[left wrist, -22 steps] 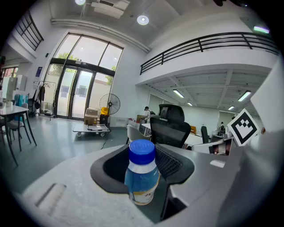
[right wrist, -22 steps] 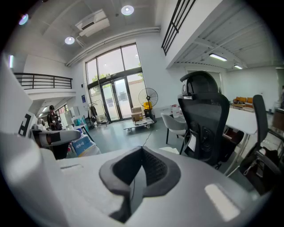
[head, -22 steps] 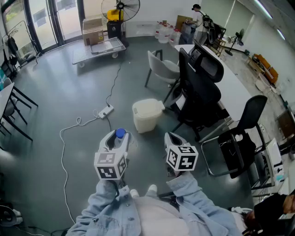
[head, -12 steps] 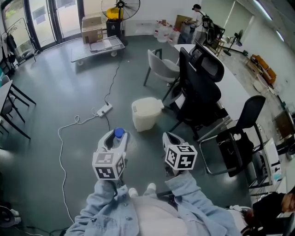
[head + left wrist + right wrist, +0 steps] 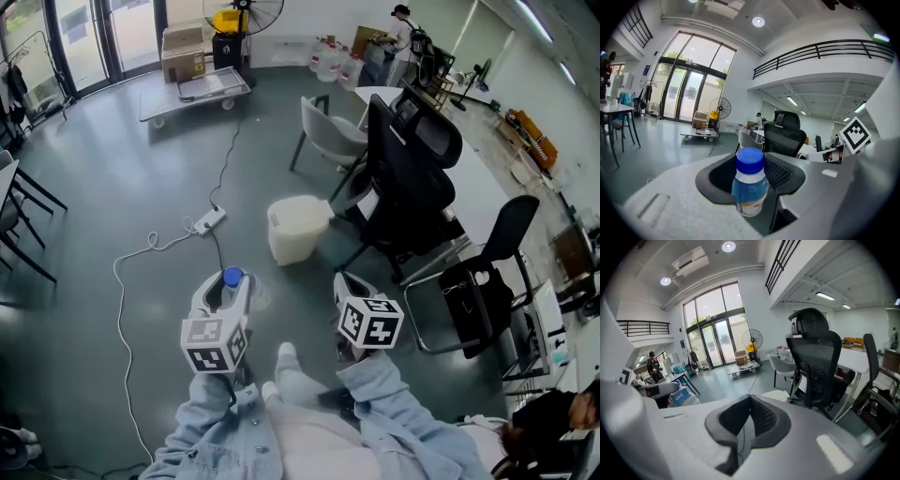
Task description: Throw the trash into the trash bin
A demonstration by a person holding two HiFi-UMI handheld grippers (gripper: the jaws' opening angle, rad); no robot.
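A small bottle (image 5: 750,187) with a blue cap (image 5: 232,277) and a pale blue label stands upright between the jaws of my left gripper (image 5: 223,289), which is shut on it. The cream trash bin (image 5: 295,228) sits on the grey floor ahead, a little right of that gripper and well apart from it. My right gripper (image 5: 349,284) hangs beside the left one, shut with nothing between its black pads (image 5: 761,416). The bin's lid (image 5: 776,394) shows just past the right gripper's jaws, beside the black chair.
A black office chair (image 5: 412,178) and a grey chair (image 5: 328,136) stand right behind the bin. A white power strip and cable (image 5: 208,222) lie on the floor to the left. A second black chair (image 5: 492,272) and desks stand at the right. A flat cart (image 5: 195,89) is far back.
The left gripper with the bottle has drifted slightly left. A shoe has stepped forward between the two grippers. The right gripper has hardly moved.
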